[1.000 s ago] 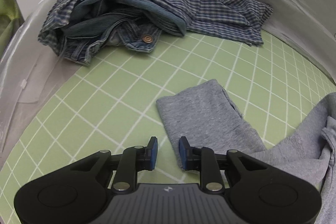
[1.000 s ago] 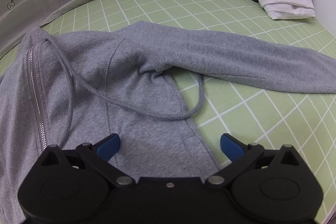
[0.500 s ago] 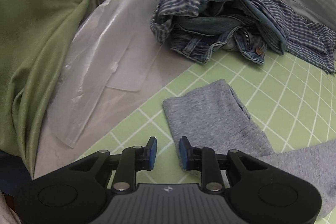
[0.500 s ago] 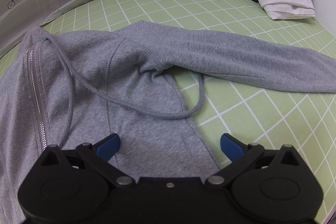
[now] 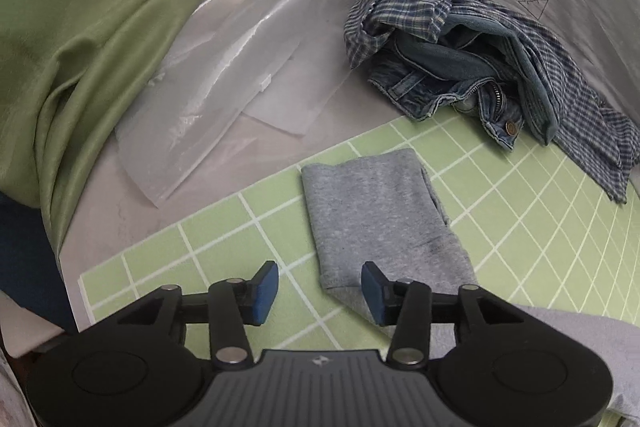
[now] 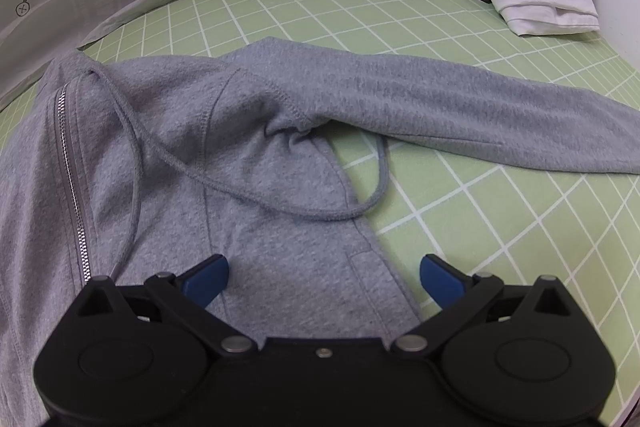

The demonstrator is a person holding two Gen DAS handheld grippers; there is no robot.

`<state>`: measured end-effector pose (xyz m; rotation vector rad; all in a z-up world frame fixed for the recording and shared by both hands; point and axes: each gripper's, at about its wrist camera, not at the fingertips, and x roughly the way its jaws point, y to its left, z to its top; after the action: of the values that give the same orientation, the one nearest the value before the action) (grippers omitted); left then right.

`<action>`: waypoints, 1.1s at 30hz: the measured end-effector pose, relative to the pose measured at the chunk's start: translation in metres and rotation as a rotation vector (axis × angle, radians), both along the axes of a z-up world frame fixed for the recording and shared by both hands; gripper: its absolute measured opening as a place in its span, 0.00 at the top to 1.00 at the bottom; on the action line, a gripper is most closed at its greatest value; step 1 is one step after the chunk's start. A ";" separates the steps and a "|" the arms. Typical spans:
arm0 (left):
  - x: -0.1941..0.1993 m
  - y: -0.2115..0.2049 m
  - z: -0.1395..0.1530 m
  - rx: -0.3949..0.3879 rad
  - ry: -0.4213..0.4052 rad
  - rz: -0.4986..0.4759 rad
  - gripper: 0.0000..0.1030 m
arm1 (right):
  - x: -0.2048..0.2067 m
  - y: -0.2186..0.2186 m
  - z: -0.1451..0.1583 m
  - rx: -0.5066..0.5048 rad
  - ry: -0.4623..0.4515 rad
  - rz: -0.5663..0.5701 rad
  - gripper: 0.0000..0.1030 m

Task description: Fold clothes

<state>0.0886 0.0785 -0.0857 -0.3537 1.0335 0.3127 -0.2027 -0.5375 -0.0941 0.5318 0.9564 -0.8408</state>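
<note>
left gripper [image 5: 316,293] jaws opening over hoodie sleeve cuff [image 5: 372,211], nothing pinched | right gripper [image 6: 322,277] spread wide above hoodie [image 6: 248,163] (flat on mat) | risk: drawstring [image 6: 320,215] snags mid-fold

Both views are evenly and softly lit from above, bright enough to show fabric texture. Shadows are faint: a thin dark line runs under the grey sleeve [image 6: 460,115], and the folds of the crumpled jeans [image 5: 452,75] are darker. The clear plastic sheet [image 5: 240,59] carries white glare streaks. Fisheye distortion bends the grid lines of the green mat [image 6: 520,227] into curves and blackens the frame corners. Focus is fairly sharp at the centre; the green cloth [image 5: 80,27] at the left edge looks soft and slightly smeared.
</note>
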 end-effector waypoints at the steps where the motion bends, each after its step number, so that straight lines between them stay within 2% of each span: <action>1: -0.001 0.000 -0.001 -0.013 0.001 0.012 0.50 | 0.000 0.000 0.000 -0.001 0.000 0.000 0.00; 3: -0.001 -0.002 -0.004 -0.033 0.007 0.023 0.46 | 0.000 0.001 0.000 -0.002 0.000 0.000 0.00; 7: 0.001 -0.008 -0.006 -0.059 -0.006 -0.024 0.46 | 0.000 0.000 -0.001 -0.002 0.000 -0.001 0.00; 10: 0.003 -0.016 -0.007 -0.020 -0.011 -0.035 0.46 | 0.000 0.000 -0.001 -0.003 0.001 -0.004 0.00; 14: 0.009 -0.031 -0.009 0.084 0.021 -0.118 0.49 | 0.000 0.001 0.000 -0.005 -0.001 -0.006 0.00; 17: 0.010 -0.034 -0.009 0.099 0.011 -0.123 0.62 | -0.001 0.001 -0.001 -0.009 -0.003 -0.006 0.00; 19: 0.013 -0.036 -0.008 0.095 0.009 -0.120 0.78 | -0.001 0.001 -0.001 -0.010 -0.004 -0.007 0.00; 20: 0.016 -0.039 -0.007 0.095 0.009 -0.141 0.89 | -0.001 0.001 -0.001 -0.011 -0.005 -0.007 0.00; 24: 0.026 -0.064 0.003 0.201 -0.018 -0.263 0.90 | 0.000 0.001 -0.001 -0.013 -0.005 -0.006 0.00; 29: 0.031 -0.100 0.030 0.254 -0.135 -0.371 0.92 | -0.001 0.000 -0.001 -0.015 -0.006 -0.006 0.00; 33: 0.023 -0.150 0.041 0.257 -0.212 -0.556 0.92 | 0.000 0.001 -0.001 -0.016 -0.007 -0.008 0.00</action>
<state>0.1113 -0.0713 -0.0445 0.1361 0.8306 -0.0943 -0.2031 -0.5368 -0.0951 0.5245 0.9413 -0.8526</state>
